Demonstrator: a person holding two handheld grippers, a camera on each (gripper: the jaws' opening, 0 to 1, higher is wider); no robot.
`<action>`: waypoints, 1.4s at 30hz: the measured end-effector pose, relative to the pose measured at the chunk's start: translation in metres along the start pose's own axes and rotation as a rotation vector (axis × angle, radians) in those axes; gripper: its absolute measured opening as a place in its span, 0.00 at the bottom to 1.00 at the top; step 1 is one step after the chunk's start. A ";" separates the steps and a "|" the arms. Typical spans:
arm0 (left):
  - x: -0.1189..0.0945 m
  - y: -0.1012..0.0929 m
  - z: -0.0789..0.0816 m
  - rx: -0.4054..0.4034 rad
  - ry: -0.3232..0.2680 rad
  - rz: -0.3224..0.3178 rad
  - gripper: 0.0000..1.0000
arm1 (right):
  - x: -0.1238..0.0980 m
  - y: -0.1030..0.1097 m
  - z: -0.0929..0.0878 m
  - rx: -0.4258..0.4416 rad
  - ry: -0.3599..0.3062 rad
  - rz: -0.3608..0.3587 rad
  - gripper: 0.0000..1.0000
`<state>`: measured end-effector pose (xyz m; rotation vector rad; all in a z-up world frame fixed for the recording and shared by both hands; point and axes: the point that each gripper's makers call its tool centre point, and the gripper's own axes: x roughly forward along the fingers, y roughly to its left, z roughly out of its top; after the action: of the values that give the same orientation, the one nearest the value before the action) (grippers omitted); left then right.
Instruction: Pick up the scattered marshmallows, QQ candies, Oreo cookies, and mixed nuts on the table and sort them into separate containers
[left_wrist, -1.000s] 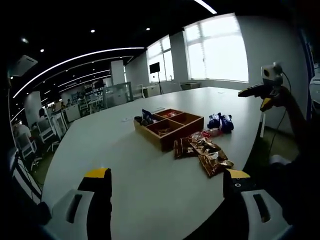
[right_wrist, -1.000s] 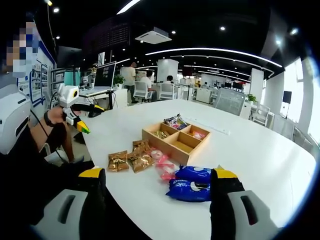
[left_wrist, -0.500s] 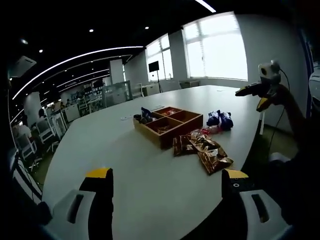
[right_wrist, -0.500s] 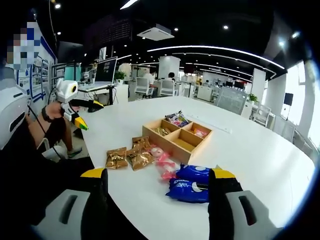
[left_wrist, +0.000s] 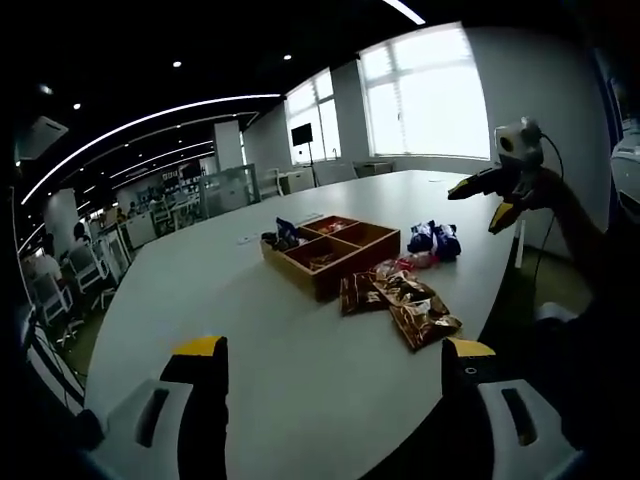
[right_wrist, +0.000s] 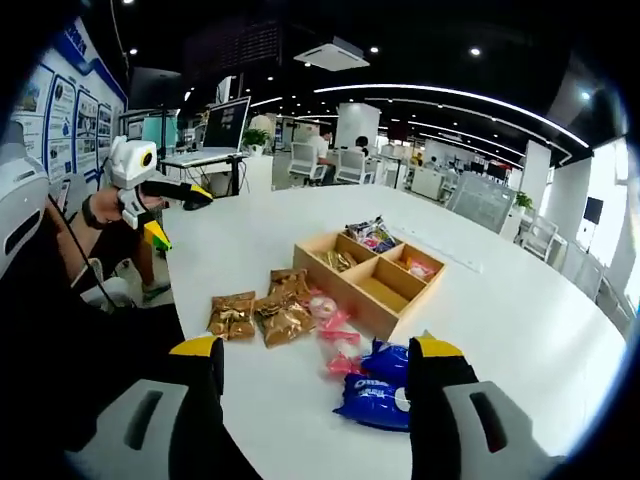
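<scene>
Hovering over the near edge of the white oval table (right_wrist: 560, 330), the right gripper (right_wrist: 315, 365) has its yellow-tipped jaws spread wide and empty; the left gripper (left_wrist: 335, 370) is likewise released, holding nothing, and hangs back from the pile

Just ahead of the right jaw tip lie the two blue Oreo cookie packets (right_wrist: 385, 390), one half under the other. Slightly further out, between the two jaws, sit the pink candy sachets (right_wrist: 335, 335), and toward the left jaw the brown foil nut packets (right_wrist: 262, 315). Beyond all of them stands the wooden four-compartment tray (right_wrist: 380, 280), already holding a few wrappers in three of its cells; which cell belongs to which snack I cannot tell for certain

The step in hand looks like an approach for the first pick. Judged from here, the blue packets are the natural target for the right side. Going in low, with the jaws straddling the upper packet across its short width, should lift it alone; foil is slippery, so close firmly on the body, not a crimped end
</scene>
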<state>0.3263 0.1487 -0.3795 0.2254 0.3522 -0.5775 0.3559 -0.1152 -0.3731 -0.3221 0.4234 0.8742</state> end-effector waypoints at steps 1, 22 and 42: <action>0.000 0.000 0.000 0.002 -0.002 -0.001 0.91 | 0.003 0.000 -0.001 -0.002 0.004 0.006 0.69; 0.000 -0.009 0.001 0.012 -0.014 -0.042 0.90 | 0.062 0.000 -0.029 -0.013 0.114 0.117 0.56; 0.001 -0.008 -0.003 0.003 -0.009 -0.044 0.89 | 0.094 -0.008 -0.045 -0.034 0.182 0.153 0.42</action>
<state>0.3220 0.1424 -0.3833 0.2178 0.3480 -0.6218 0.4059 -0.0771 -0.4567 -0.4065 0.6081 1.0065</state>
